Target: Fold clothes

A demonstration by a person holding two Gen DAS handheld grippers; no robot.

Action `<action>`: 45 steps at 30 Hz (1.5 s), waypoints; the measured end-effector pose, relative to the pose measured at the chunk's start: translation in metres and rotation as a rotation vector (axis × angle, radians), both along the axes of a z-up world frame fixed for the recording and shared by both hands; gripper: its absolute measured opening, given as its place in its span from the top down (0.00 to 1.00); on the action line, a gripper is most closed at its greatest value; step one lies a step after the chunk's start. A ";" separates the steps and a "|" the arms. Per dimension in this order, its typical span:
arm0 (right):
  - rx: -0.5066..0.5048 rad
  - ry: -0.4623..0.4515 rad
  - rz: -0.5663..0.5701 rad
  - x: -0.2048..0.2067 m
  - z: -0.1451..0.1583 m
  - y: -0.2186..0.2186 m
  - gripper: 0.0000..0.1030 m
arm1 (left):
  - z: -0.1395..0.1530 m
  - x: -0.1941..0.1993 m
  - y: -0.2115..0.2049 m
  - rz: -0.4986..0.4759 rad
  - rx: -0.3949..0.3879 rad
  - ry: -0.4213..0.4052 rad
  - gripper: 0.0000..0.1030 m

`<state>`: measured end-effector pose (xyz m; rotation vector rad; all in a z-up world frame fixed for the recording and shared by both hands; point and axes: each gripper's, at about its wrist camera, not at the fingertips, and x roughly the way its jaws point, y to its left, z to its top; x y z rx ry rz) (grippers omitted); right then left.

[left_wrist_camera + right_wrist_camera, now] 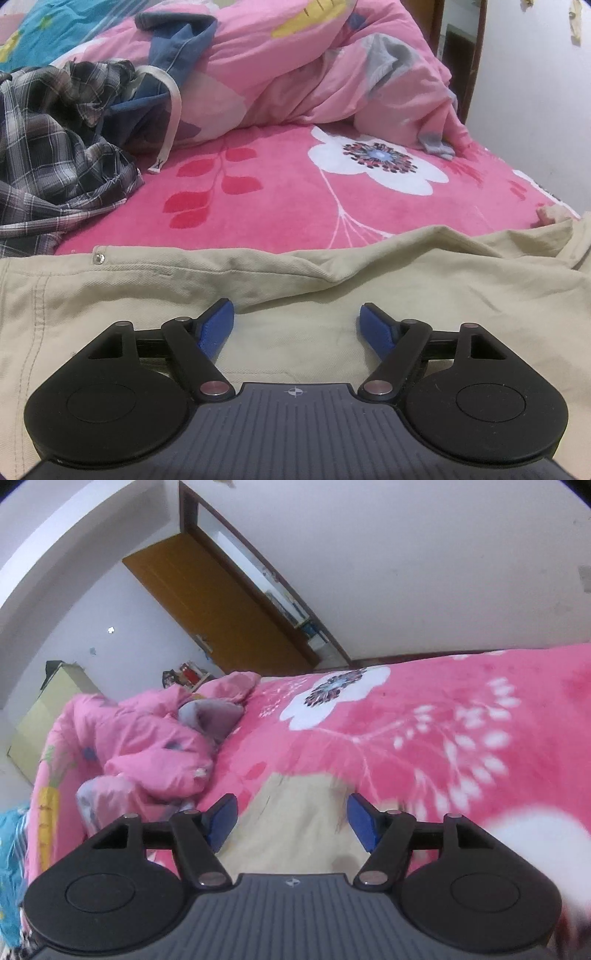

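Beige trousers (295, 266) with a metal rivet near one corner lie spread across the near part of the bed. My left gripper (295, 308) hovers just over them, open, its blue pads wide apart and nothing pinched between them. In the right wrist view a narrower end of the beige trousers (295, 830) lies on the pink blanket. My right gripper (291, 799) is above that end, open, with no cloth caught between its fingers. That view is tilted and partly blurred.
A crumpled plaid shirt (48, 155) and a blue denim garment (177, 48) lie at the left. A bunched pink quilt (295, 74) sits at the back of the floral blanket (277, 184). A wooden door (214, 602) and a pale cabinet (48, 716) stand beyond the bed.
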<state>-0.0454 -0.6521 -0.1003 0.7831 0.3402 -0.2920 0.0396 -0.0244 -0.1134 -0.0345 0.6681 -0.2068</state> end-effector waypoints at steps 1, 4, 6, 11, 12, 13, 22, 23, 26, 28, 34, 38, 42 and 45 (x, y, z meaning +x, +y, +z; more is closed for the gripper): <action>-0.007 0.045 0.020 0.016 -0.005 -0.009 0.34 | 0.000 0.000 0.000 0.001 -0.001 -0.001 0.26; -0.021 0.177 0.069 0.051 -0.021 -0.021 0.33 | 0.000 -0.001 0.000 0.002 -0.002 -0.004 0.26; -0.028 0.175 0.110 0.058 -0.024 -0.022 0.39 | -0.001 -0.001 0.000 0.003 -0.001 -0.007 0.25; -0.025 0.147 0.134 0.047 -0.023 -0.013 0.87 | -0.001 0.000 0.000 0.005 0.000 -0.012 0.25; -0.051 0.139 0.110 0.042 -0.018 -0.011 0.88 | -0.001 0.000 0.000 0.005 -0.001 -0.011 0.25; -0.077 0.132 0.087 0.037 -0.014 -0.010 0.88 | -0.001 0.000 0.000 0.005 -0.003 -0.009 0.25; -0.041 0.112 -0.075 -0.022 0.002 -0.044 0.89 | -0.002 0.000 0.002 0.006 -0.020 -0.012 0.25; -0.021 0.123 -0.087 -0.024 -0.005 -0.046 0.89 | -0.002 0.000 0.002 0.006 -0.020 -0.011 0.25; 0.041 0.156 -0.121 -0.029 -0.027 -0.051 0.89 | -0.001 0.000 0.002 0.006 -0.021 -0.009 0.25; 0.042 0.108 -0.154 -0.042 -0.020 -0.050 0.93 | -0.001 0.000 0.002 0.006 -0.020 -0.010 0.25; 0.054 0.127 -0.310 -0.078 -0.026 -0.071 1.00 | -0.002 -0.001 0.002 0.007 -0.017 -0.012 0.25; 0.069 0.119 -0.362 -0.094 -0.033 -0.078 0.99 | -0.002 -0.001 0.001 0.007 -0.015 -0.014 0.25; -0.011 0.040 -0.222 -0.081 -0.004 -0.046 0.97 | -0.002 -0.002 0.001 0.007 -0.013 -0.015 0.25; -0.101 0.014 -0.048 -0.054 0.025 -0.005 0.91 | -0.002 -0.002 0.001 0.008 -0.011 -0.016 0.25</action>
